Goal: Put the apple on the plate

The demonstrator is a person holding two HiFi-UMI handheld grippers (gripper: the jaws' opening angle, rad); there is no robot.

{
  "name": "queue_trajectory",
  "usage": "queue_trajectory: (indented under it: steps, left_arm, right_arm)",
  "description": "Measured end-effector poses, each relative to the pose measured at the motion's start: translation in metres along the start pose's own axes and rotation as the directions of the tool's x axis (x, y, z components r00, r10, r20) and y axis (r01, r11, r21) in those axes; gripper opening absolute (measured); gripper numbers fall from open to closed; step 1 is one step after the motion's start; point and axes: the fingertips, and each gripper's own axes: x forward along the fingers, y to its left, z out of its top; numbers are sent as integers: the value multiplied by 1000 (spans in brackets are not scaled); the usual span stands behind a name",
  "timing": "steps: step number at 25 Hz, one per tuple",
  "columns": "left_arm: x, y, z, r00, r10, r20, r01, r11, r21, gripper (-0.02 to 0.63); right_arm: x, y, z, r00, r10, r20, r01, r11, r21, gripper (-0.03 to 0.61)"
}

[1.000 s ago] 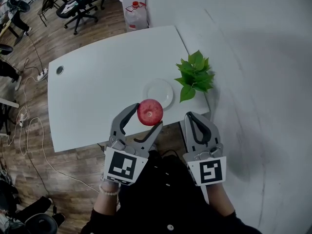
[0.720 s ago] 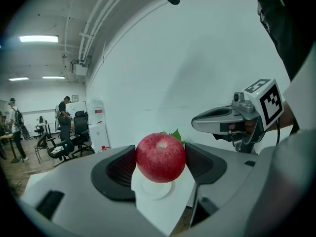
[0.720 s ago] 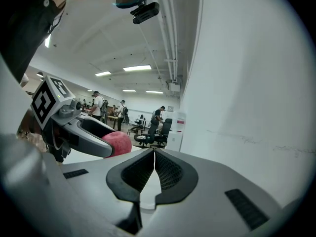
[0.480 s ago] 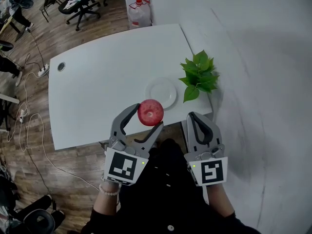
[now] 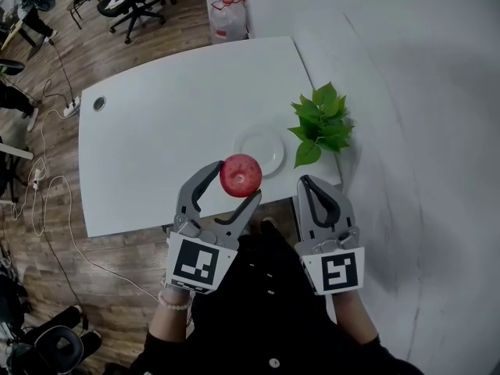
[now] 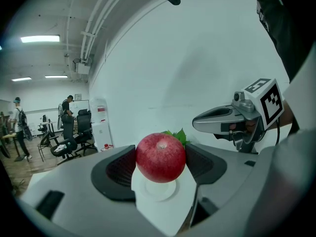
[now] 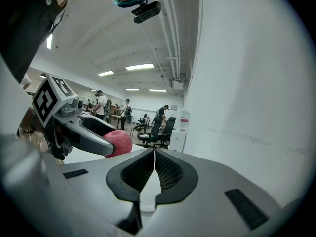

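one apple (image 5: 241, 175), as before, in the left tool (image 5: 232, 186), near the plate (image 5: 270, 153)

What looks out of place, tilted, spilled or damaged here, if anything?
Nothing stands out. The apple is whole and sits squarely between the jaws of the left hand-held gripper. The plate lies flat and bare on the table, the plant stands beside it, and the right hand-held gripper is shut on nothing.

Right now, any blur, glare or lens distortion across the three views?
Head view: sharp, even light, white plate barely stands out from white table. Left gripper view: heavy fisheye, black rim, apple crisp in left tongs, ceiling light blown out. Right gripper view: same fisheye, shut right tongs sharp.
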Motion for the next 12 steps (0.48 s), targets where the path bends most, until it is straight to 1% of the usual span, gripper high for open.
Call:
queue_trajectory:
  steps: [4,9,12]
  left_arm:
    - [5,5,3,1000,17,-1,-17,1000,-4,327]
    - [10,9,6,997,72,-29,-74,995,-70,327]
    - [13,9,6,997,71,-19,-72,997,-35,327]
  right_arm:
    - [9,-7,4,1000,19,3,-19,1000,-7,43]
    - [18,-10,5,998,62,20,-62,998,-14,43]
    - [22,-9,5,996,84,20,-84,996,-11,43]
